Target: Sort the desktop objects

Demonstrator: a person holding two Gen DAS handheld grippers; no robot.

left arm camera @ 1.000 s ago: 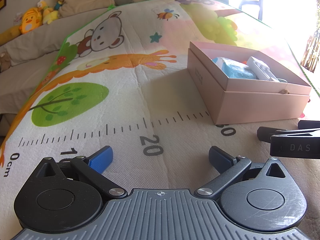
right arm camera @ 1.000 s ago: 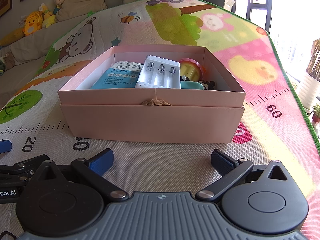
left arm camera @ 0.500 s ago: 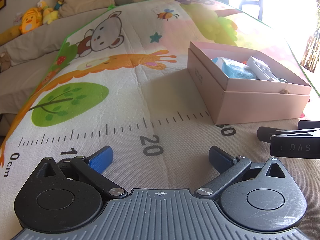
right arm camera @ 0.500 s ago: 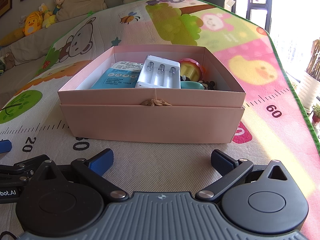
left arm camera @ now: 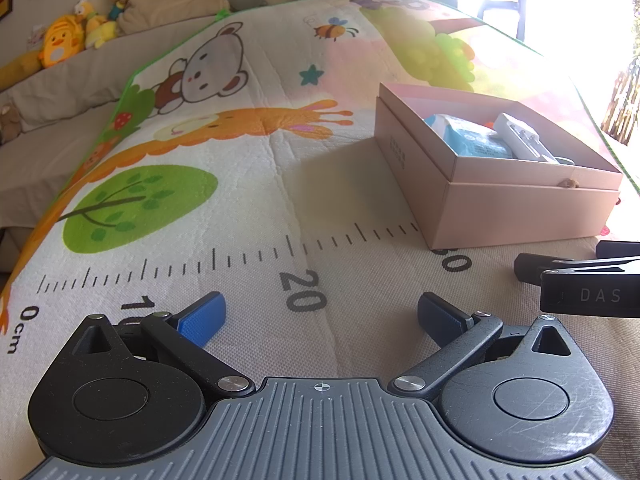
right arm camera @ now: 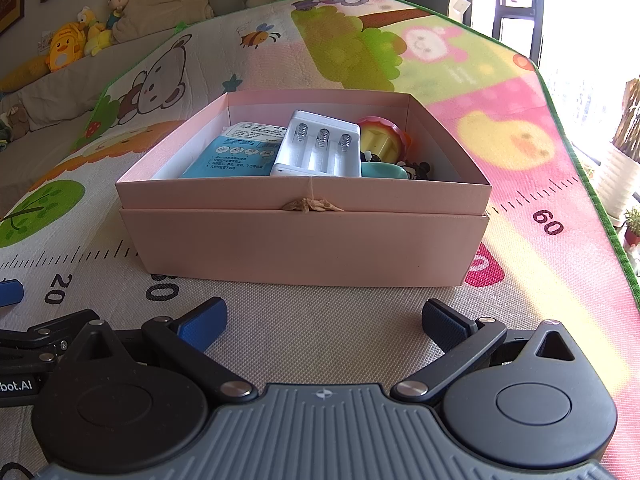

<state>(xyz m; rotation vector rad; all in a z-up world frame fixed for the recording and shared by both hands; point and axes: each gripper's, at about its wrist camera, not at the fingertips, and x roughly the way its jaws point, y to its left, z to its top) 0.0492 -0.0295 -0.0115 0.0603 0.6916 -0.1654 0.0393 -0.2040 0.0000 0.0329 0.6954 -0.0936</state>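
Observation:
A pink open box (right arm camera: 304, 240) stands on the play mat straight ahead of my right gripper (right arm camera: 324, 320), which is open and empty a short way in front of it. The box holds a blue packet (right arm camera: 236, 152), a white battery charger (right arm camera: 320, 146), a yellow and red round toy (right arm camera: 384, 140), a teal piece (right arm camera: 382, 170) and small black items. My left gripper (left arm camera: 320, 318) is open and empty over the mat's ruler print, with the box (left arm camera: 500, 204) to its front right. The right gripper's side (left arm camera: 580, 286) shows at the right edge of the left wrist view.
The cartoon play mat (left arm camera: 240, 128) covers the surface. A sofa with plush toys (left arm camera: 60, 44) and cushions lies behind at the left. A bright window is at the right, and potted plants (right arm camera: 628, 152) stand past the mat's right edge.

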